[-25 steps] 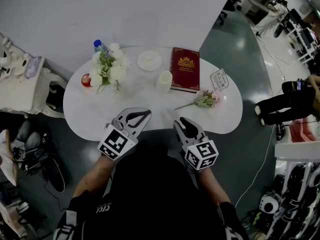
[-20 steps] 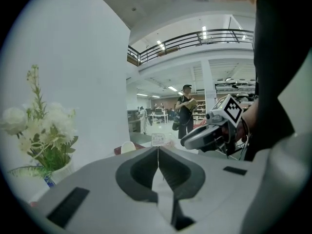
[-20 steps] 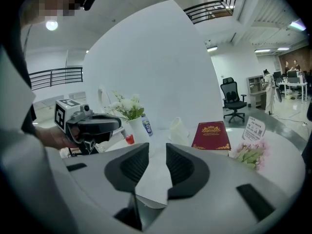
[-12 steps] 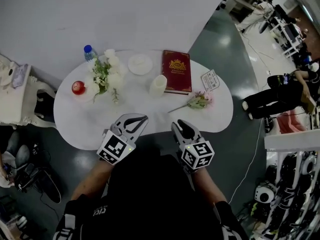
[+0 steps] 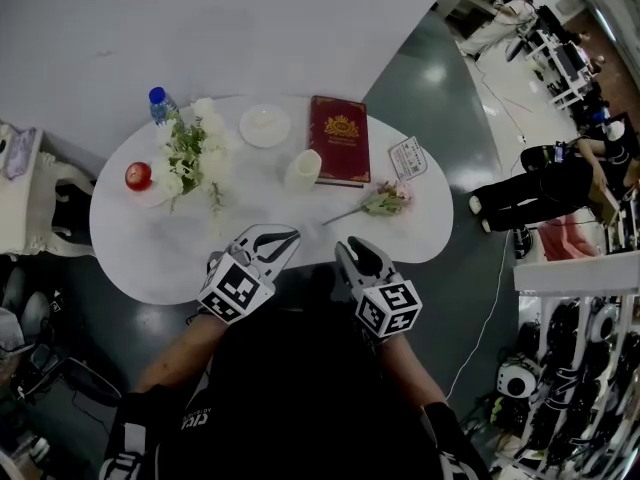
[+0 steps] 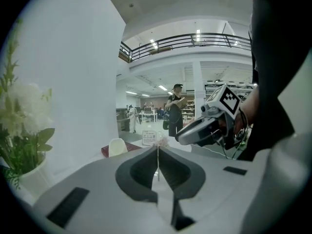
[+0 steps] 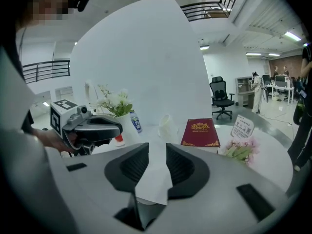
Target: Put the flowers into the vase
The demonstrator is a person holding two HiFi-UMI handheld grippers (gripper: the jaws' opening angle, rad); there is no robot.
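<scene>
Entry 1, head view: the cam has swung, so the table [image 5: 125, 258] w/ everything on it sits further left than 1 s ago. The vase [image 5: 160, 190] of white blooms and the pink flower [image 5: 385, 200] have slid over w/ it, the shoes on the floor at far left are mostly out of frame, and the standing person [image 5: 525, 188] at right is further in from the edge. Entry 2, my L gripper [image 5: 290, 238]: it has crept right along the table's near edge, so it's further off from the vase and the gap to my R gripper [image 5: 352, 250] is narrower.
</scene>
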